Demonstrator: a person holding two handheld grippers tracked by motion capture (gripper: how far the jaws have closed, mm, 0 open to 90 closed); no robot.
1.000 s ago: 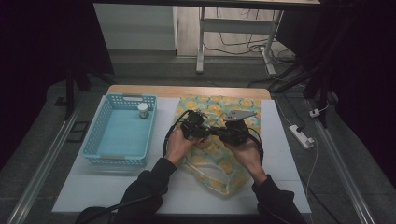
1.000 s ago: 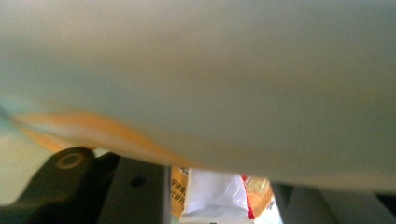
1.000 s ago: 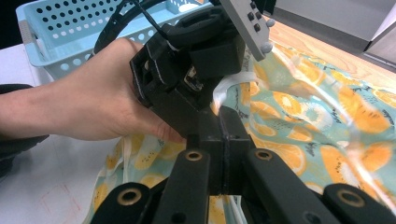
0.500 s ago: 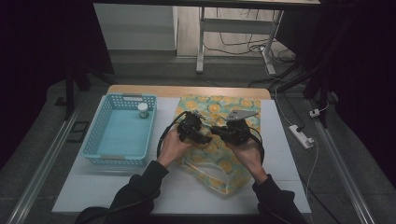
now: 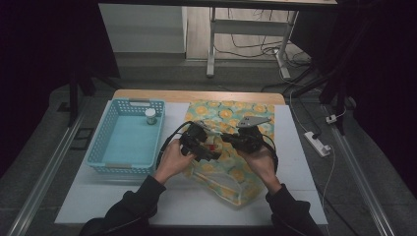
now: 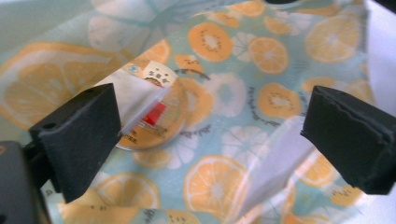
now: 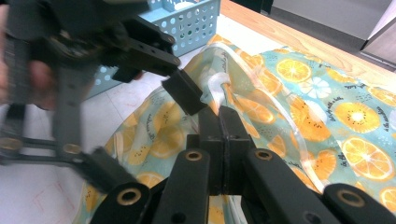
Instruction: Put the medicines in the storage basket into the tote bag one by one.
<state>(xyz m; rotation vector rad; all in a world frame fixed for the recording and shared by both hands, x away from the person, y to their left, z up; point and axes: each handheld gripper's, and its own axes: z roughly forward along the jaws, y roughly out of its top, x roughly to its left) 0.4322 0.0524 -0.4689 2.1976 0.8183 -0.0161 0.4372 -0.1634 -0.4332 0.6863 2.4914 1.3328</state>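
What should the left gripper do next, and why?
Probably ease the left gripper down into the orange-print bag and shut on the round container inside. Its fingers stand wide open just above that container, while the right gripper is shut on the bag's rim, holding the mouth open.

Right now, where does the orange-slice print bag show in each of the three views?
High view: the bag lies mid-table, right of the blue basket.
Left gripper view: the bag spreads beneath the open jaws.
Right gripper view: the bag lies centre to right, its edge pinched.
Shared landmark: the round red-labelled item inside.
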